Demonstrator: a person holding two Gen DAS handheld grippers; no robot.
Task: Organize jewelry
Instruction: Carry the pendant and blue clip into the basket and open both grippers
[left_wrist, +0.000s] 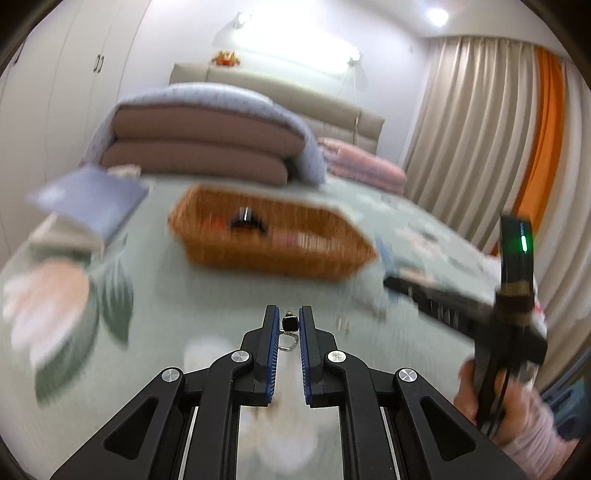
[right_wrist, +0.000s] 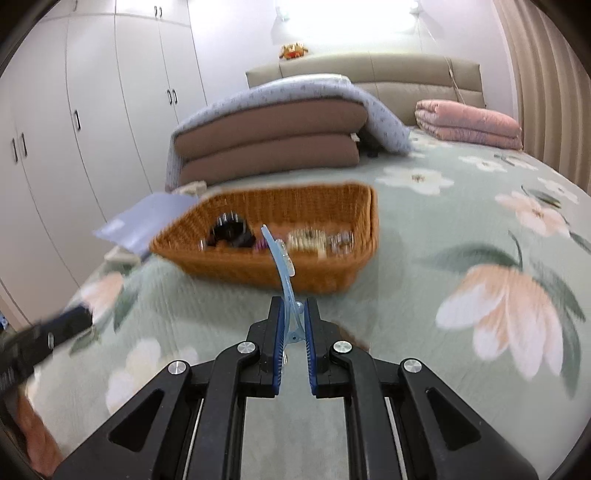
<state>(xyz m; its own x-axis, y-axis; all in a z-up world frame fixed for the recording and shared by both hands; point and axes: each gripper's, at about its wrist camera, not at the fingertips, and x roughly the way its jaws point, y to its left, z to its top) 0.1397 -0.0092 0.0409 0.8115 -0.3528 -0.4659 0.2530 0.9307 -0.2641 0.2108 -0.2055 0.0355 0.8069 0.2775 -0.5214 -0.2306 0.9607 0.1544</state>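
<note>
The left gripper (left_wrist: 287, 326) pinches a small ring (left_wrist: 288, 329), light and slippery; the right gripper (right_wrist: 294, 317) clamps a stiff, light clip (right_wrist: 281, 266) by its hinge. The basket (right_wrist: 354, 206) lies ahead of both jaws.

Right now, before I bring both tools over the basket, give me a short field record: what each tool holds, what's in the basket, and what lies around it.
left tool: shut on a small dark-stoned ring
right tool: shut on a light blue hair clip, its long end pointing up and away
basket: orange wicker, on the floral bedspread, ahead of both tools
basket contents: dark round piece at the left, beaded pieces toward the right; blurred, not identifiable further
beside basket: blue-grey booklet at its left
behind basket: folded bedding
</note>
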